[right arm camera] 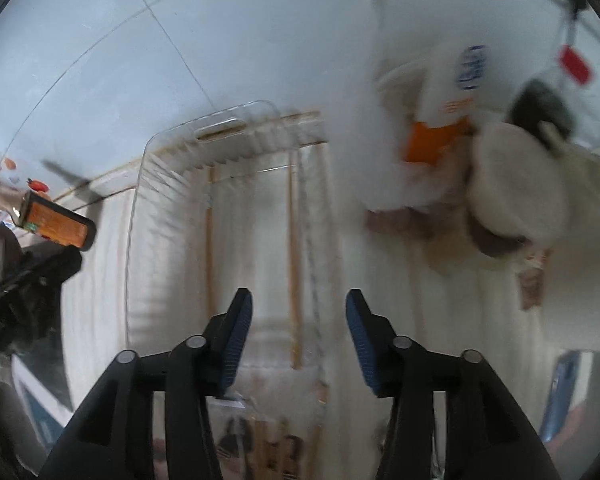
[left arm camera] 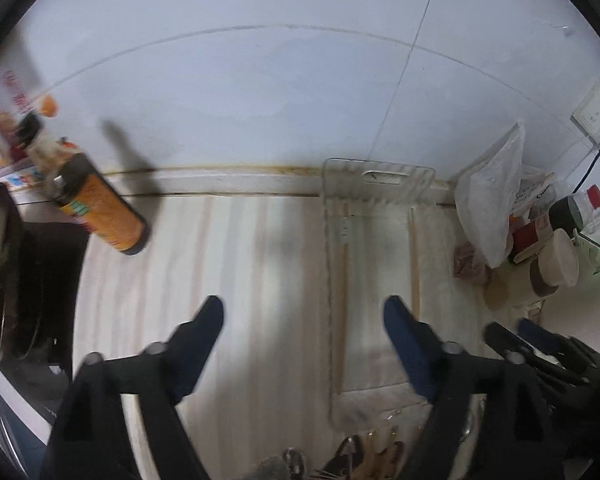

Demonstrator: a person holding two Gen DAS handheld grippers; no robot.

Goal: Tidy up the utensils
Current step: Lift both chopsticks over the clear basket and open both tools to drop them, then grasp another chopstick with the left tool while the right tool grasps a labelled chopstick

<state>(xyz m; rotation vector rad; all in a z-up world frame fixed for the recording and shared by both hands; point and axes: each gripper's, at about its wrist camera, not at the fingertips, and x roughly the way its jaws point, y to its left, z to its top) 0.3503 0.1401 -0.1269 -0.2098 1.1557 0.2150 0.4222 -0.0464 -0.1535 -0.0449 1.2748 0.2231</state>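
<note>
Clear tray (left arm camera: 380,178), wooden chopsticks (left arm camera: 342,280) inside

the utensils (left arm camera: 364,460) at the bottom edge were cut off and too blurred to identify. in the right wrist view, motion blur smeared the containers (right arm camera: 500,184) into shapes without detail.

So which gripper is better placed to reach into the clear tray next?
Probably the right gripper: it is open and lined up over the clear tray and its chopsticks. The left gripper, also open, sits beside it.

One clear plastic tray (left arm camera: 380,184), two chopsticks (left arm camera: 342,280) inside it, one orange-labelled bottle (left arm camera: 100,208), one white plastic bag (left arm camera: 496,196), two tongs (left arm camera: 304,320).
</note>
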